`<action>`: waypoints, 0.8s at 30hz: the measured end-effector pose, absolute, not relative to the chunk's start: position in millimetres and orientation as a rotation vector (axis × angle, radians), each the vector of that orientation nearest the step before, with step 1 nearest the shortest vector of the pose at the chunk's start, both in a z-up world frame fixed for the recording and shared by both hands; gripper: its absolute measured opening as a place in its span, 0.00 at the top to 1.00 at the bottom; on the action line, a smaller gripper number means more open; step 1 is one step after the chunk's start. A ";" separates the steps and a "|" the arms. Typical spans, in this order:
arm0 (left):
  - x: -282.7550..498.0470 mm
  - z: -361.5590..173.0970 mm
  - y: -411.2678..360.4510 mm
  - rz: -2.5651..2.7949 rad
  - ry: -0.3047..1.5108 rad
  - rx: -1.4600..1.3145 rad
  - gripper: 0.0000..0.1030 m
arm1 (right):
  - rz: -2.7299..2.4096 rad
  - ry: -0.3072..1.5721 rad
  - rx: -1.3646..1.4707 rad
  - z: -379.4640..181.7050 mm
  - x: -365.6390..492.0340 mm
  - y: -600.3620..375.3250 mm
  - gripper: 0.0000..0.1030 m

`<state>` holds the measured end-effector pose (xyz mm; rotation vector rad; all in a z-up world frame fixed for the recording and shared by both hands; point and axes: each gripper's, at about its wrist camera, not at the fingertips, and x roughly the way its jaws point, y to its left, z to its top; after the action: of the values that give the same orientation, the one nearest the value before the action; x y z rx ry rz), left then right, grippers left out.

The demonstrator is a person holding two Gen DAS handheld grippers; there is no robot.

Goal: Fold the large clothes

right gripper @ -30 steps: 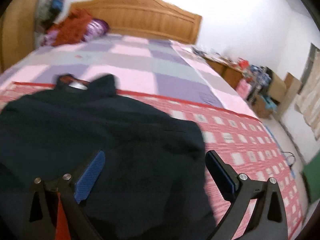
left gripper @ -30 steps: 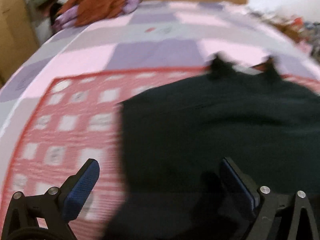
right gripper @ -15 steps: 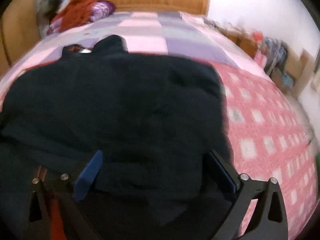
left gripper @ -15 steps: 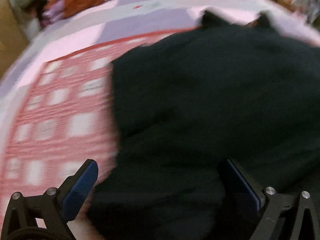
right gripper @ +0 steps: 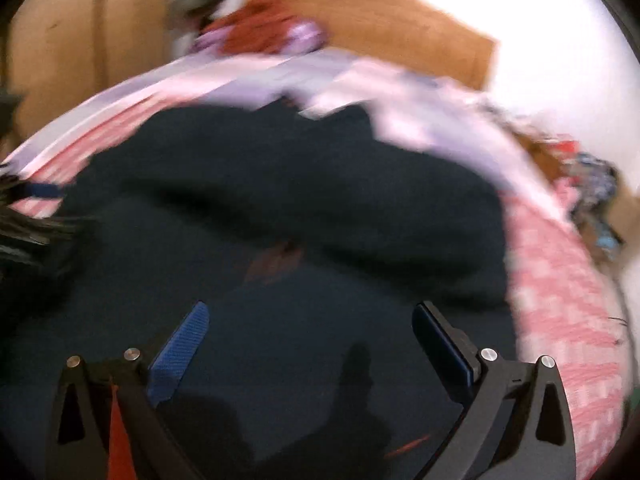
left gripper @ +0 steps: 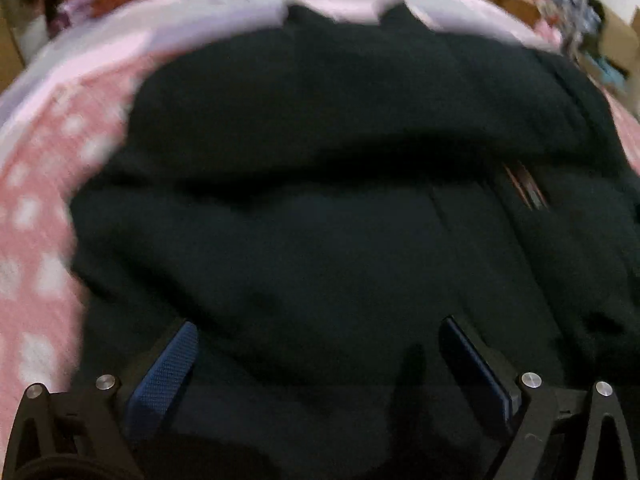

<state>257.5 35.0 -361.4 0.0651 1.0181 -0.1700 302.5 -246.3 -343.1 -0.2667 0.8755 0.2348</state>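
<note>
The dark sweater [left gripper: 320,208] lay spread on the pink checked bedspread [left gripper: 36,216], its collar toward the wooden headboard [right gripper: 380,20]; it looked soft, thick and rather heavy, so I judged the near hem corners the best places to take hold. The left gripper [left gripper: 316,364] and the right gripper [right gripper: 310,344] both hovered over it with their fingers wide apart, holding nothing; no brand or writing could be read, as both views were blurred.

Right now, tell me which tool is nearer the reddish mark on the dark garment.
Right, likely. The reddish mark lies just ahead of the right tool, between its fingers; from the left tool it sits farther ahead, off to the right.
</note>
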 end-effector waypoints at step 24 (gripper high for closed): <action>103.8 -365.9 83.3 -0.179 0.998 0.135 0.04 | 0.147 0.902 -0.271 -339.7 147.2 -231.0 0.02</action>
<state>103.8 83.3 -365.9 0.1348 0.9981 -0.1788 147.2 -231.0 -339.7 -0.2714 0.9023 0.1467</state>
